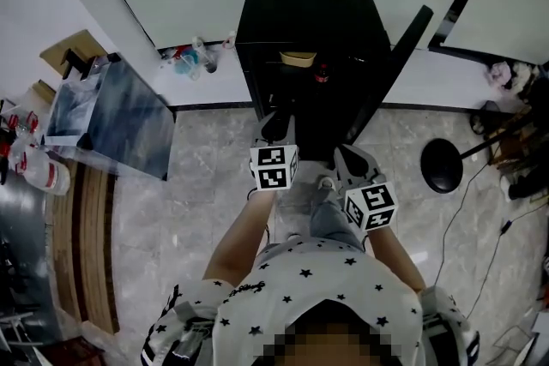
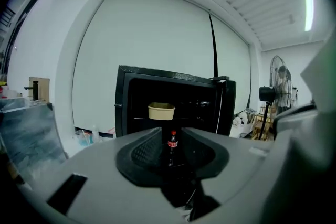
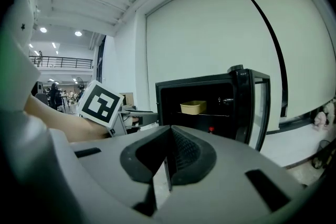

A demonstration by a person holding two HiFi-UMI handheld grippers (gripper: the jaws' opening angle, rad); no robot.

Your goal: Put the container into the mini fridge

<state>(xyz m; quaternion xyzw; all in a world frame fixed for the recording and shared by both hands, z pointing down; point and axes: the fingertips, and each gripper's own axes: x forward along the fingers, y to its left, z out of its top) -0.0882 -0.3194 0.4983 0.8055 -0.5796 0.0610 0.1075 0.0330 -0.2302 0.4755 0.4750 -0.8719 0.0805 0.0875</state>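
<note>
Left gripper (image 2: 171,157) jaws slightly apart; bottle (image 2: 172,140) beyond, red label unreadable.

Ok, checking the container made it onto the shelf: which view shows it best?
The left gripper view: it faces the open mini fridge squarely, with the tan container on a shelf. The right gripper view shows it smaller, from an angle. The head view catches only its rim from above.
</note>
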